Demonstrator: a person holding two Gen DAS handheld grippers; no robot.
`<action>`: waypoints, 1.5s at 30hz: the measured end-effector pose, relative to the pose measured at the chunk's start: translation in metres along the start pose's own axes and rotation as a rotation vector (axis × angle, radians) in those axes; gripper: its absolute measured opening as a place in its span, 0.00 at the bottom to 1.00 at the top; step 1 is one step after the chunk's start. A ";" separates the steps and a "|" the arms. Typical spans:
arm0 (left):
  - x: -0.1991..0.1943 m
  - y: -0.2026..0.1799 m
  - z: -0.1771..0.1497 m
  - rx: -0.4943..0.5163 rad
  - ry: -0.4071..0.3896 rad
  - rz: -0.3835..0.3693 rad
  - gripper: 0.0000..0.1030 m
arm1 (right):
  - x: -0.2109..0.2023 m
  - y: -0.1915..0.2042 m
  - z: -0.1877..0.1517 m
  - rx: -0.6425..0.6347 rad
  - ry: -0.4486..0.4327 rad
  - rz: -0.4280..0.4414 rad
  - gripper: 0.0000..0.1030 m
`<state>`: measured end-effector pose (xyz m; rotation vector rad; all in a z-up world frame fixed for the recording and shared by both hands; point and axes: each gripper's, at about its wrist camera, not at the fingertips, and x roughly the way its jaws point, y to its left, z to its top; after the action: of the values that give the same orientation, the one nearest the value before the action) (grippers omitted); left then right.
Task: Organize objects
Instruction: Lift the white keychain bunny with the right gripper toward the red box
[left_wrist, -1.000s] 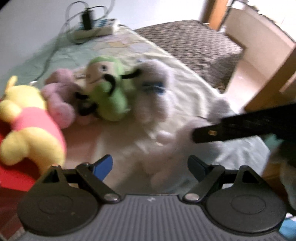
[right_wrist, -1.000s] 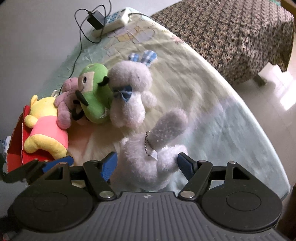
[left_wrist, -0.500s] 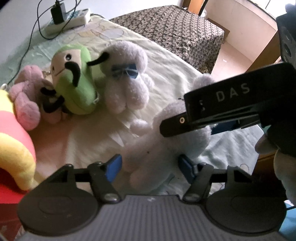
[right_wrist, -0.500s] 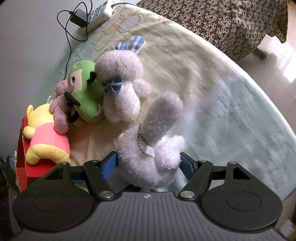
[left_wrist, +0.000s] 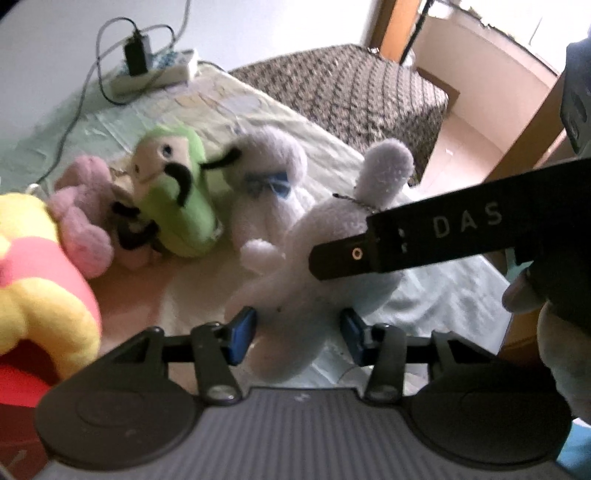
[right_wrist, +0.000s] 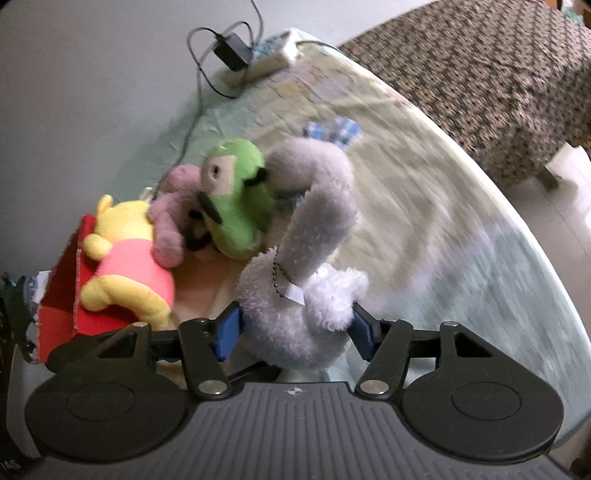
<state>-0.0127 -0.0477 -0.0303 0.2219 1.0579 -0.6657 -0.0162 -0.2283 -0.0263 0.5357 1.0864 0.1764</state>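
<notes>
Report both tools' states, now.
Left tool: open, straddling the white plush, not gripping.
Right tool: shut on the white plush.

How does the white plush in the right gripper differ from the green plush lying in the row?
The white plush is fluffy, pale and sits between the right gripper fingers; the green plush is smooth, bright green with a beige face and untouched. The white one carries a bead chain and tag; none shows on the green one. The white one is apart from the row; the green one is pressed between its neighbours. Both are small soft toys.
</notes>
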 end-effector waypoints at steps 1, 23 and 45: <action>-0.003 0.001 0.000 -0.006 -0.011 0.004 0.48 | -0.001 0.002 0.002 -0.005 -0.006 0.010 0.61; -0.148 0.086 -0.010 -0.233 -0.362 0.214 0.48 | -0.013 0.163 0.031 -0.418 -0.140 0.275 0.62; -0.193 0.251 -0.116 -0.556 -0.330 0.375 0.48 | 0.129 0.343 -0.016 -0.642 0.168 0.410 0.62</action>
<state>-0.0073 0.2816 0.0434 -0.1685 0.8150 -0.0506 0.0713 0.1222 0.0363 0.1545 1.0001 0.9089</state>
